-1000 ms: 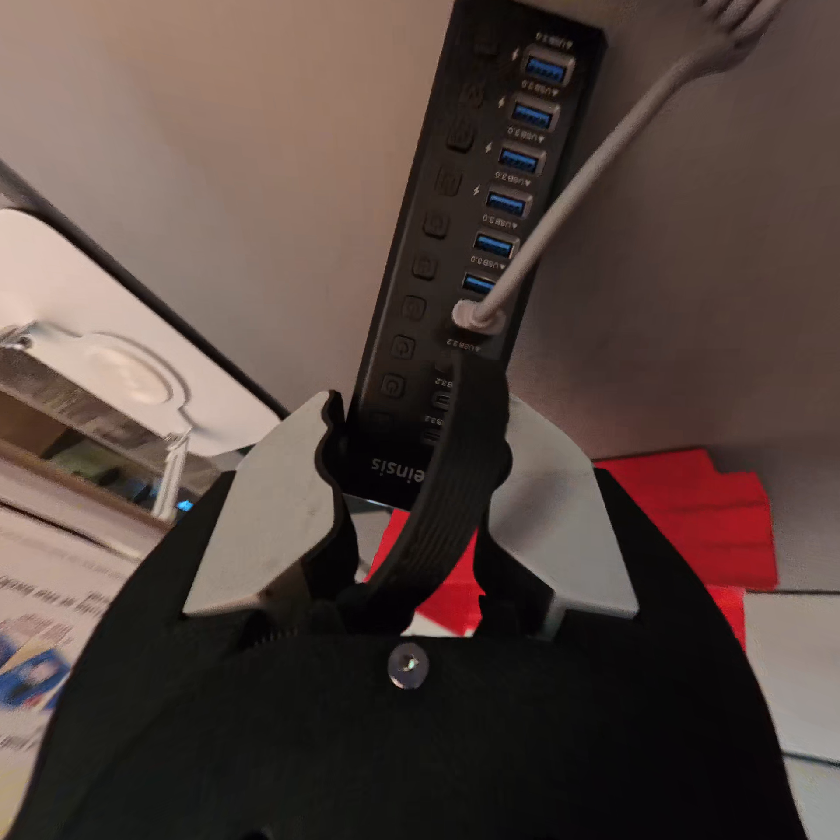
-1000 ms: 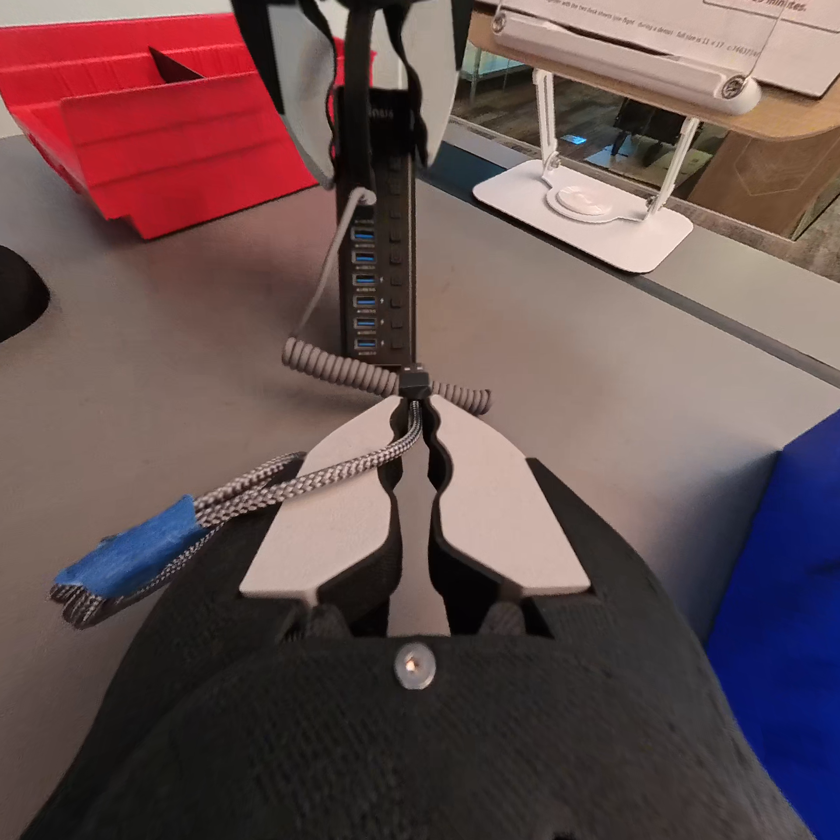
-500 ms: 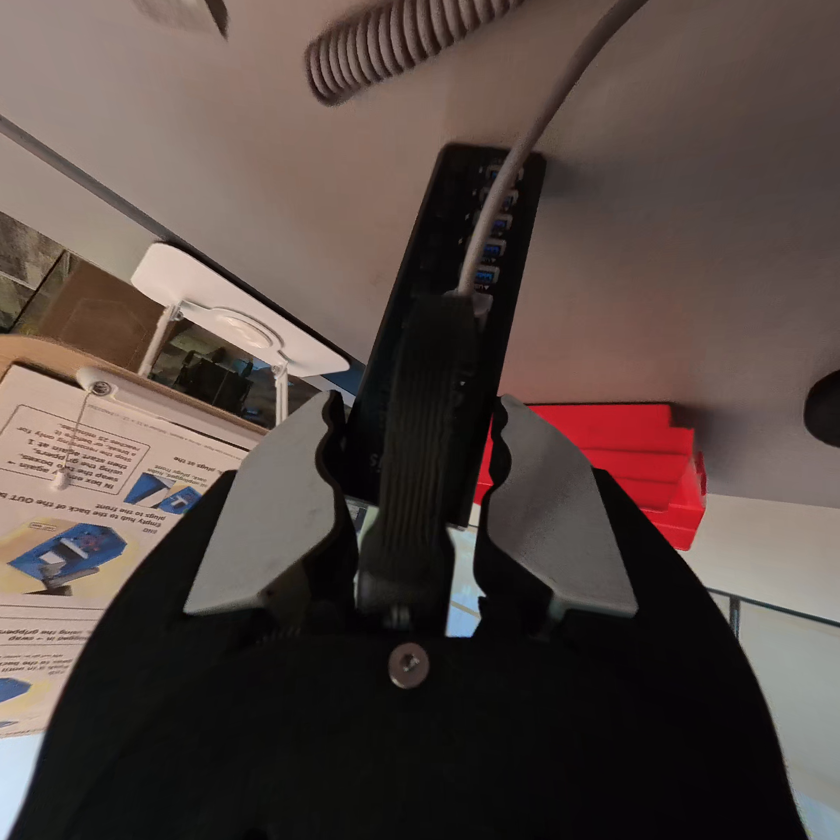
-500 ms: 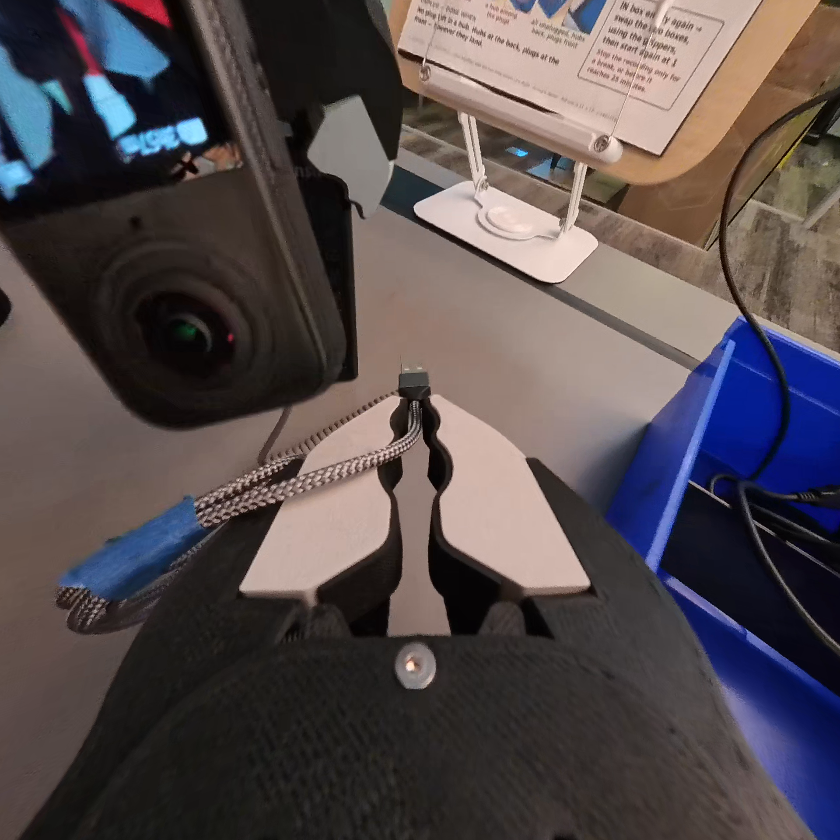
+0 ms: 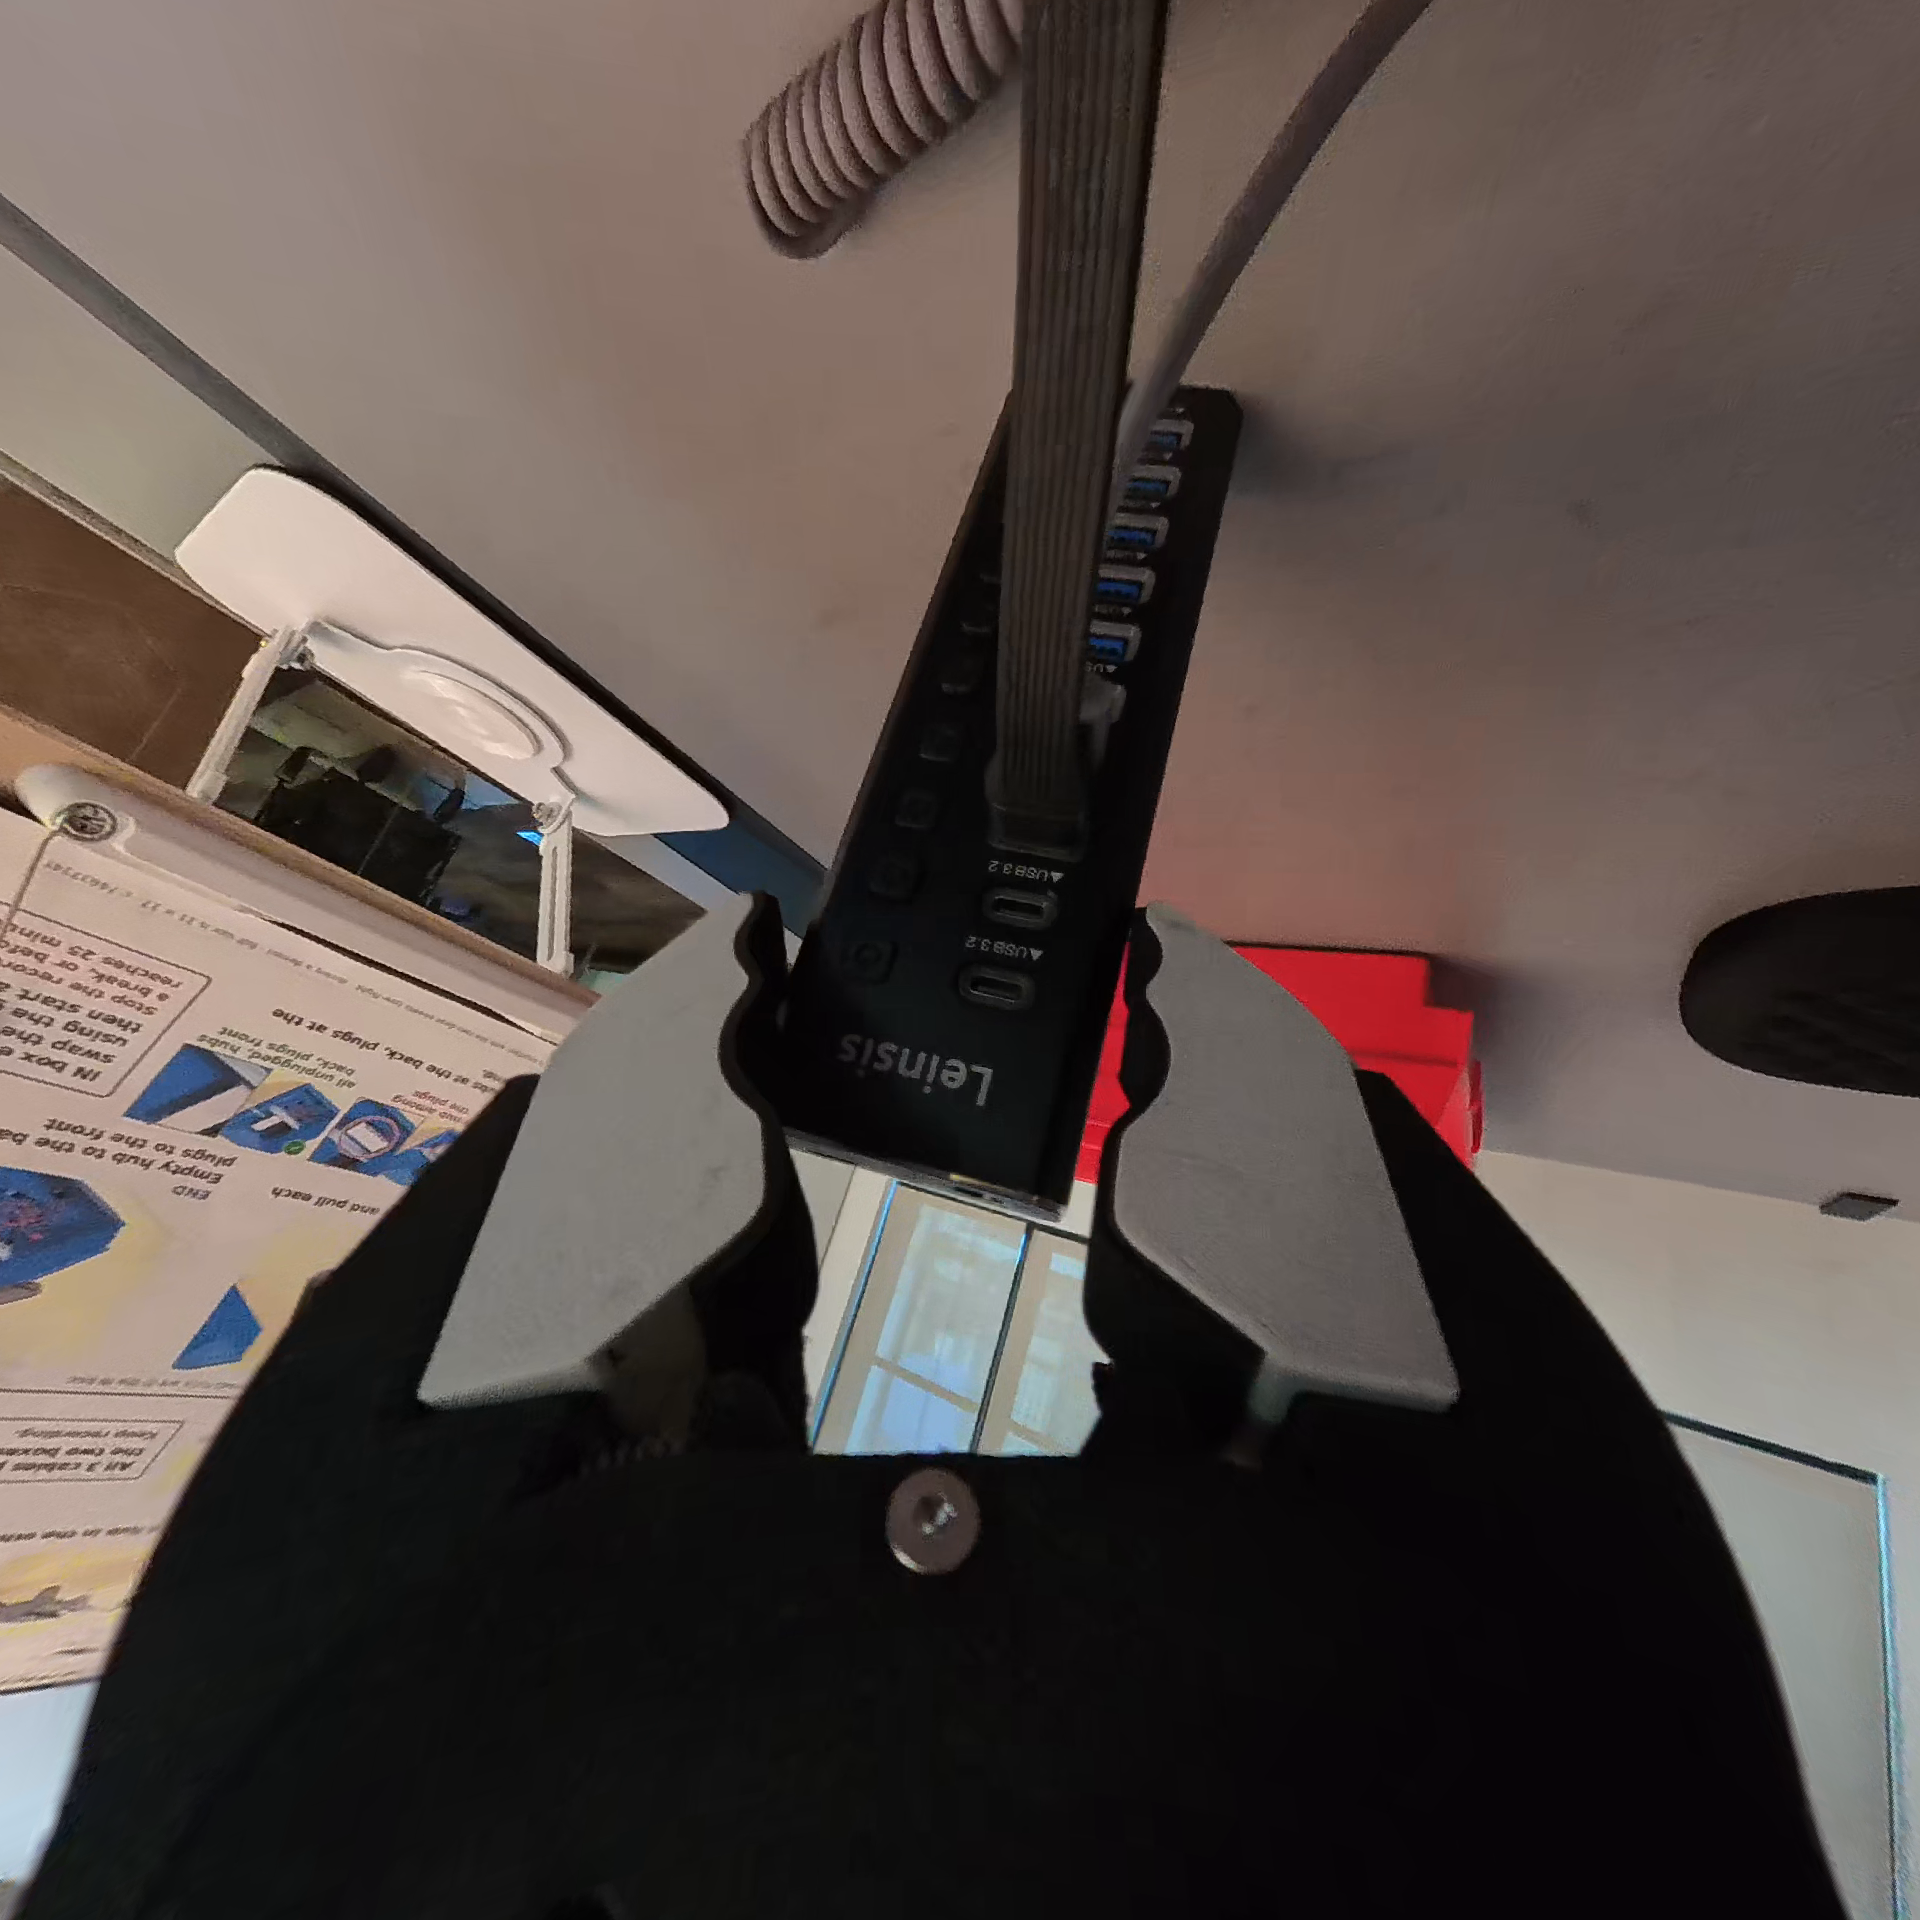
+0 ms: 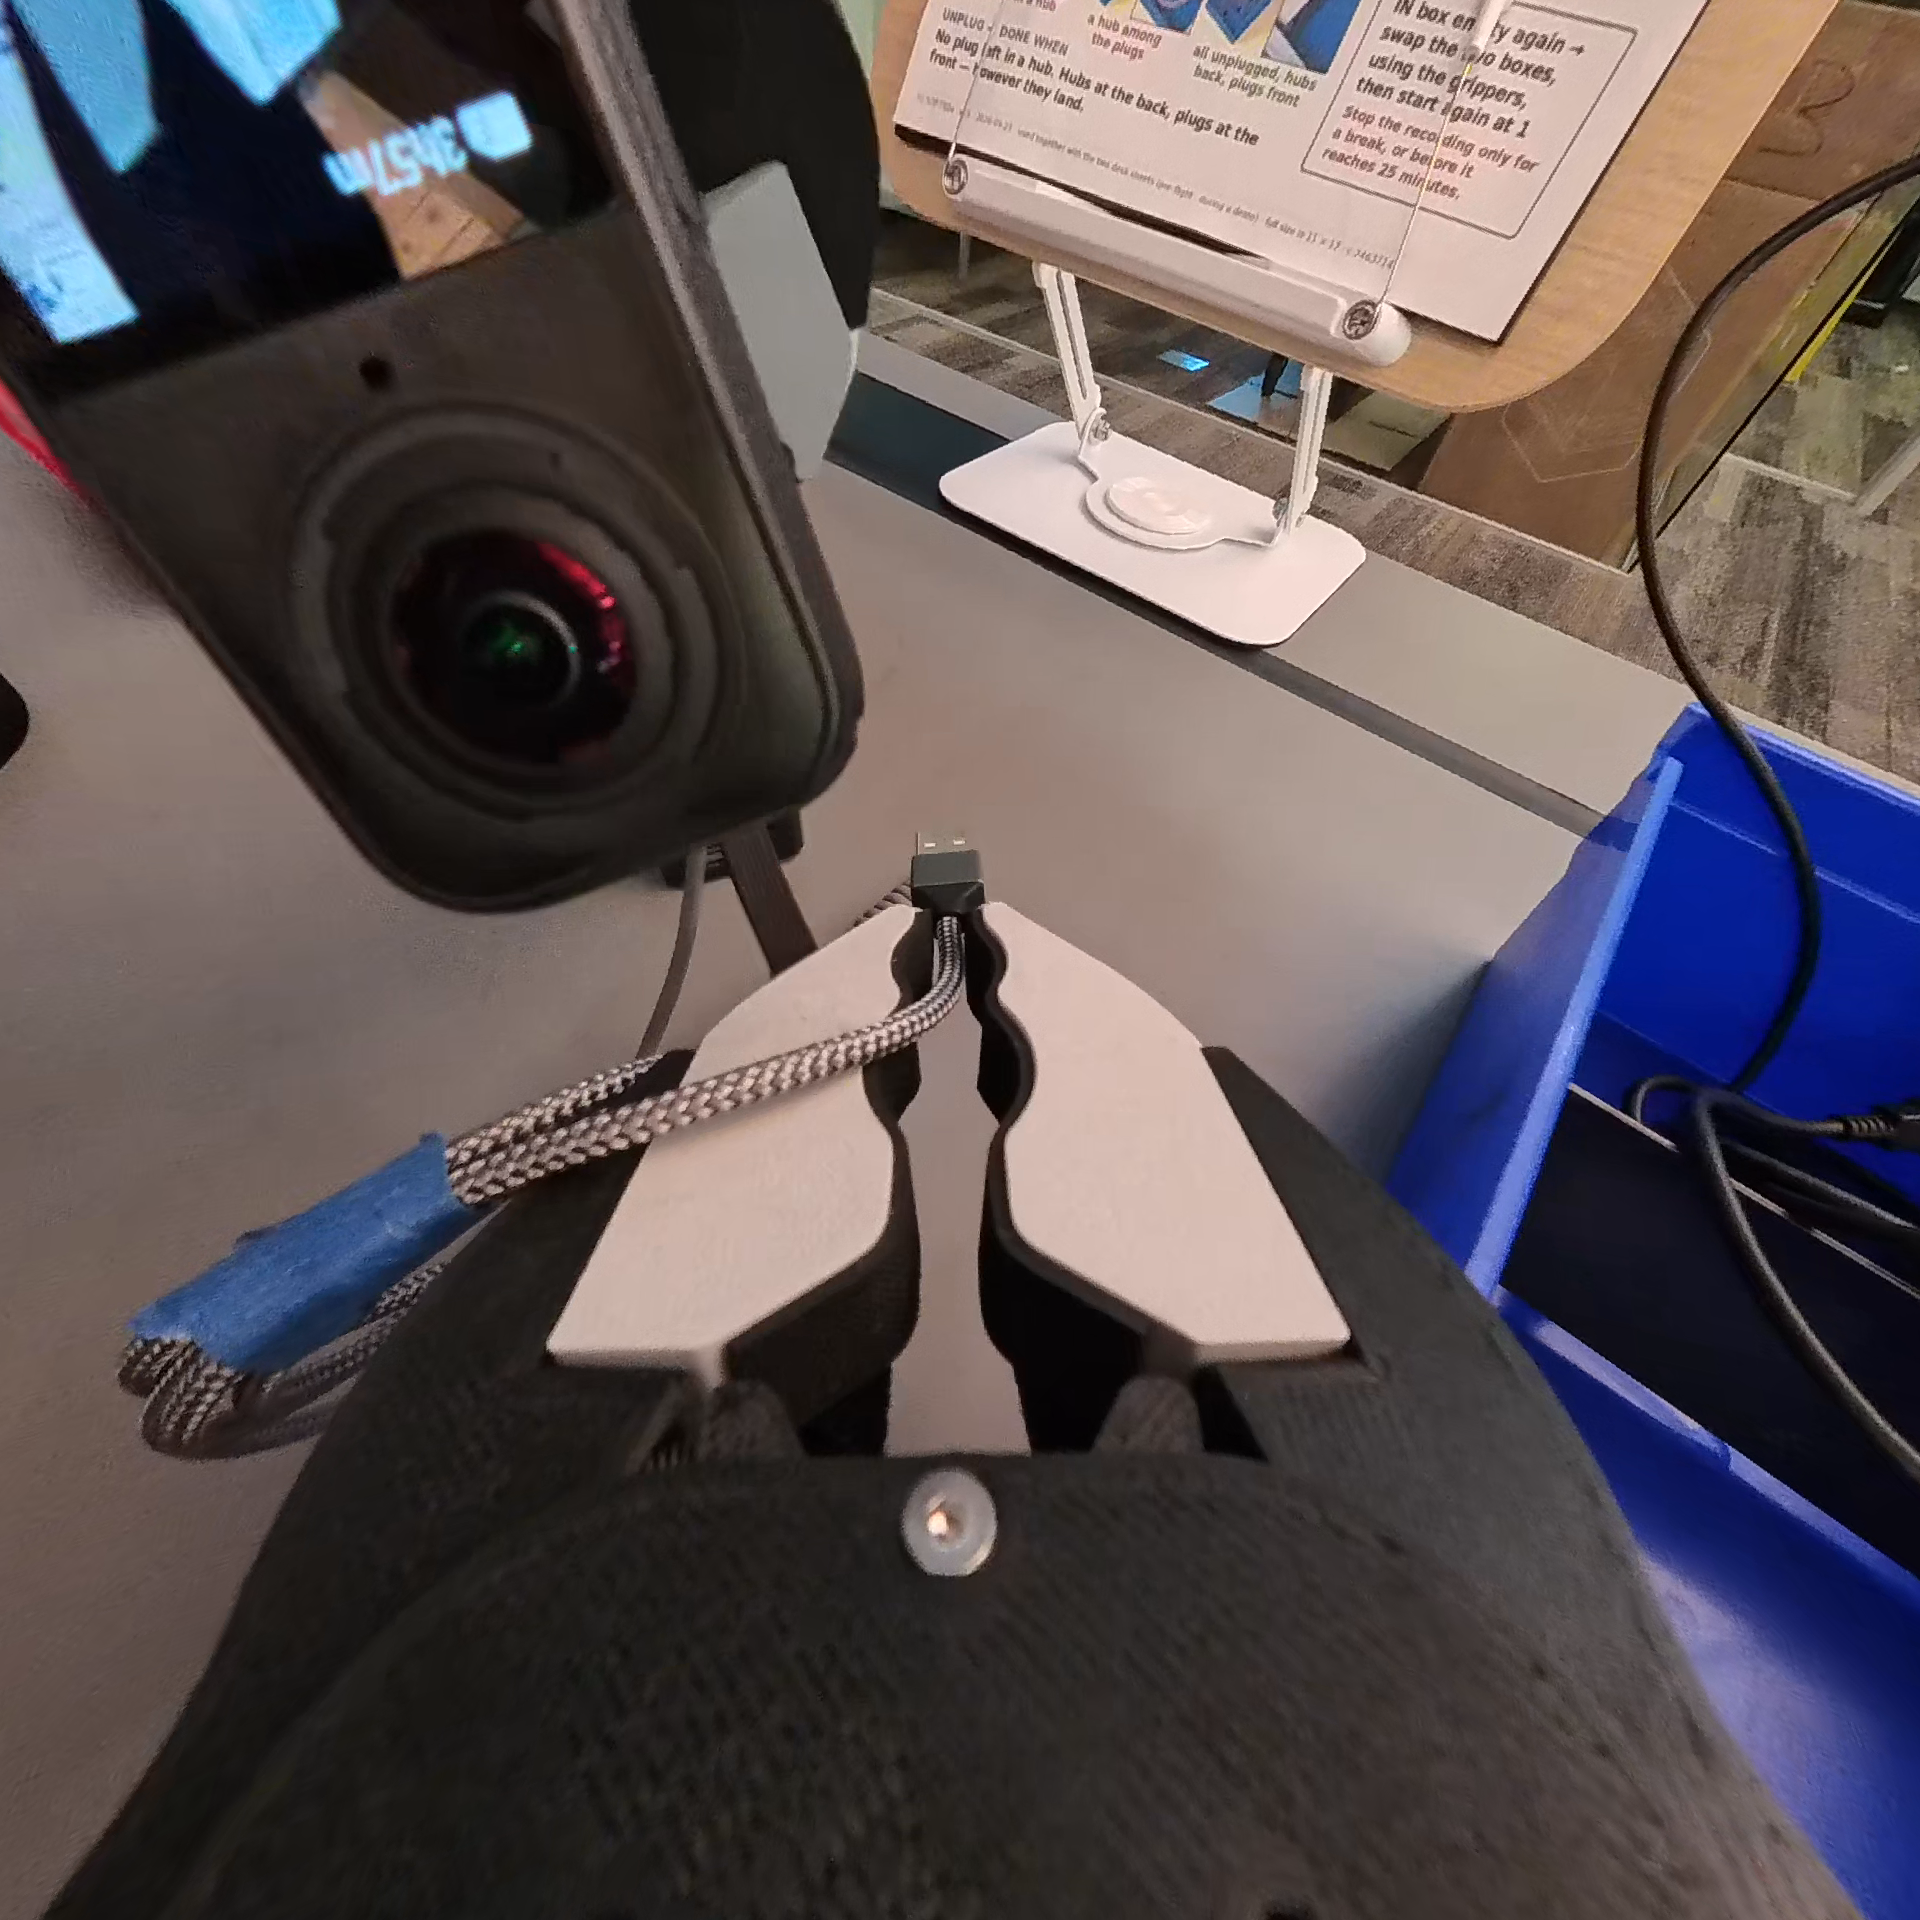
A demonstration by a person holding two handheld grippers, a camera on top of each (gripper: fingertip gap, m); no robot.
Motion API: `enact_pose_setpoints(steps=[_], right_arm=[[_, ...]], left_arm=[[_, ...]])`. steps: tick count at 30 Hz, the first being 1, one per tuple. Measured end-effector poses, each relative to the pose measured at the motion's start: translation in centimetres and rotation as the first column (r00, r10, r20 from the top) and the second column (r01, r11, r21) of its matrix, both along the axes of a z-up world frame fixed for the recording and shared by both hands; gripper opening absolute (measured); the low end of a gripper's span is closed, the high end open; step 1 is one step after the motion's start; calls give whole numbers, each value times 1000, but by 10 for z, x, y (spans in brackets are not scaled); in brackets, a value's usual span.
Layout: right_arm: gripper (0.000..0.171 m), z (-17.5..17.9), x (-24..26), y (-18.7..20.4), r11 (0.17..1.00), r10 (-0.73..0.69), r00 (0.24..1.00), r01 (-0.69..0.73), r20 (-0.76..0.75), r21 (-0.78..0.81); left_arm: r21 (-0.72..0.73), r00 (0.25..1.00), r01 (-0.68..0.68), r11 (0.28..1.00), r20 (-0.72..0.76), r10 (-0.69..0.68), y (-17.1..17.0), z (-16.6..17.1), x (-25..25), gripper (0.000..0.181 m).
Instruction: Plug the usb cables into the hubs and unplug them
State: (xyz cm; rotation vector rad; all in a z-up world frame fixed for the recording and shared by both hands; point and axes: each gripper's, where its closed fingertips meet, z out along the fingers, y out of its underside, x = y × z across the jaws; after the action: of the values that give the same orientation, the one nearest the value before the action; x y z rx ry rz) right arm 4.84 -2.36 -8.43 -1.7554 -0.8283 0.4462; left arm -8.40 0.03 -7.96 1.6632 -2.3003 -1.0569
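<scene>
We judge the chief risk to be a bad insertion. The USB plug [image 6: 945, 868] held by the right gripper [image 6: 943, 940] points past the hub, which the left unit's camera body [image 6: 436, 499] almost wholly hides in the right wrist view, so any approach from here would be made half blind. A skewed entry could jam the plug's metal tip against a port rim. A second risk is tangling: a flat black ribbed cable [image 5: 1070, 416] and a pale grey cable [image 5: 1278, 187] already run to the hub's ports, with a coiled cable [image 5: 873, 135] on the worktop [image 5: 1558, 468] behind, all in the likely path. The braided cable [image 6: 727, 1091], bundled with blue tape [image 6: 312, 1257], trails off to the side and could drag the plug off line.

The right fingers [image 6: 1122, 1122] are closed almost fully, pinching the braided cable just behind the plug, which projects forward clear of the tips.

The left gripper [image 5: 940, 997] has its fingers [image 5: 623, 1164] spread about the width of the black hub [image 5: 935, 1039]. They straddle its near end. We cannot tell whether they press on it or merely flank it.
</scene>
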Motion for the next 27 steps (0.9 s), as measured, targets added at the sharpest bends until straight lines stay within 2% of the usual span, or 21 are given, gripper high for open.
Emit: enact_pose_setpoints(steps=[27], right_arm=[[7, -1, -2, 1, 1000, 11, 1000, -11, -8, 9]], left_arm=[[28, 997, 23, 999, 74, -25, 6, 2, 1, 66]])
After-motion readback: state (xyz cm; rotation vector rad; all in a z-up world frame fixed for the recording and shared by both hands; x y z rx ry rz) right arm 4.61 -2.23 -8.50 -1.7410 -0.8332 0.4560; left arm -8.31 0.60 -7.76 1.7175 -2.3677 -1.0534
